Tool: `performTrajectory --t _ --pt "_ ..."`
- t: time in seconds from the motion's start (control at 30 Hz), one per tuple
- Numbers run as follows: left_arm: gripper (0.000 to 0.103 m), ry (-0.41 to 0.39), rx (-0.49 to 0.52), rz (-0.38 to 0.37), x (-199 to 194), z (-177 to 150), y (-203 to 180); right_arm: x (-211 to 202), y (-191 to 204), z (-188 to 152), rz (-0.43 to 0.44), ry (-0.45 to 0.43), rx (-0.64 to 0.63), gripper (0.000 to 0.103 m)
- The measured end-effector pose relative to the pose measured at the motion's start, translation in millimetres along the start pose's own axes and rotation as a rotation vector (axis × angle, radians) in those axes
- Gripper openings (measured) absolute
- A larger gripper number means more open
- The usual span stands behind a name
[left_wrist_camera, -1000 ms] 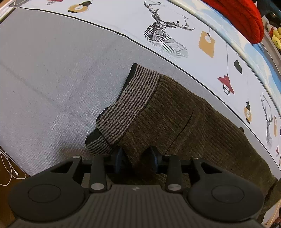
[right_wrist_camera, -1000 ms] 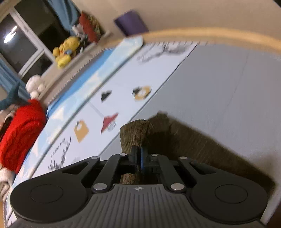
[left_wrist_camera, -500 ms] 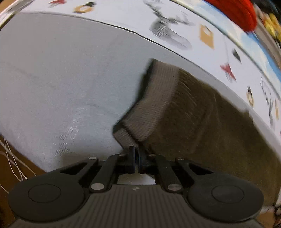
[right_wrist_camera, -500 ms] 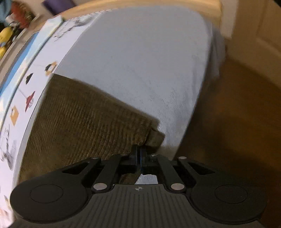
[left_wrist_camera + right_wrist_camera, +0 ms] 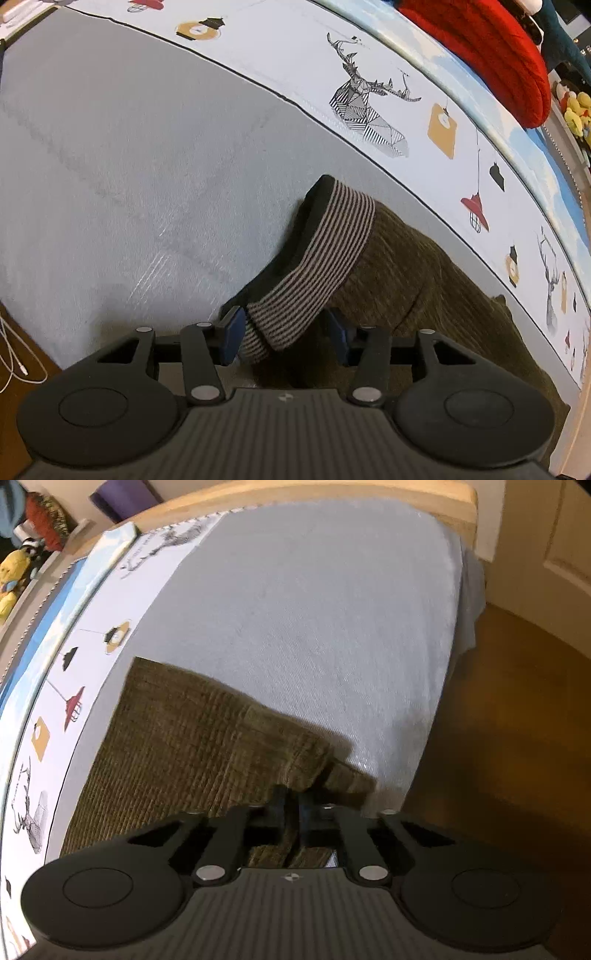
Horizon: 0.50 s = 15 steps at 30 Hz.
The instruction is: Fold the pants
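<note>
- The left claw (image 5: 284, 334) has its jaws spread wide, one on each side of the striped ribbed waistband (image 5: 317, 266), gripping nothing.
- The olive-brown corduroy pants (image 5: 417, 291) lie flat on the grey bed sheet (image 5: 147, 155), the waistband at their left end.
- Beyond the pants, the white printed blanket with deer and lantern motifs (image 5: 369, 92) runs along the sheet's far edge.
- A red knitted garment (image 5: 491, 48) lies past that blanket.
- The right claw (image 5: 291, 812) has its jaws nearly together, pinching the pants' near corner (image 5: 314, 768), close to the sheet's edge by the wooden floor (image 5: 498, 738).
</note>
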<state>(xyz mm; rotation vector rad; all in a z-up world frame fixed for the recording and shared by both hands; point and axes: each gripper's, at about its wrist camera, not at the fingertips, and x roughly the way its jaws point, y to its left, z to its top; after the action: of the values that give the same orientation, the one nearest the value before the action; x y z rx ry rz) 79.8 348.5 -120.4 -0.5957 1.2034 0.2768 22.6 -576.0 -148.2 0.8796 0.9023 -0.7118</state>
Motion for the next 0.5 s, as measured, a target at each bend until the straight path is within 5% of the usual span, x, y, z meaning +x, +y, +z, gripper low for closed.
performTrajectory --t 0.03,0.13,0.23,0.4,0.5 --pt "0.029 -0.009 0.019 0.004 1.3 -0.4 -2.6 -5.8 1.5 0.6 0.008 -0.021 -0.002 0.005" --pt "0.018 -0.066 0.105 0.034 -9.5 -3.9 -12.7 -28.5 6.6 1.3 0.052 -0.093 0.002 0.004" --pt "0.017 -0.17 0.138 0.014 -39.2 -9.7 -17.4 -50.3 7.4 -4.0 0.049 -0.139 -0.001 0.004" --pt "0.02 0.019 0.143 0.118 -10.3 -15.7 -5.7 -13.8 -13.0 -6.7 -0.148 0.026 0.015 0.005" --pt "0.03 -0.016 0.162 0.12 -16.4 -11.9 -12.4 -1.2 -17.6 -7.2 -0.163 0.085 0.035 0.013"
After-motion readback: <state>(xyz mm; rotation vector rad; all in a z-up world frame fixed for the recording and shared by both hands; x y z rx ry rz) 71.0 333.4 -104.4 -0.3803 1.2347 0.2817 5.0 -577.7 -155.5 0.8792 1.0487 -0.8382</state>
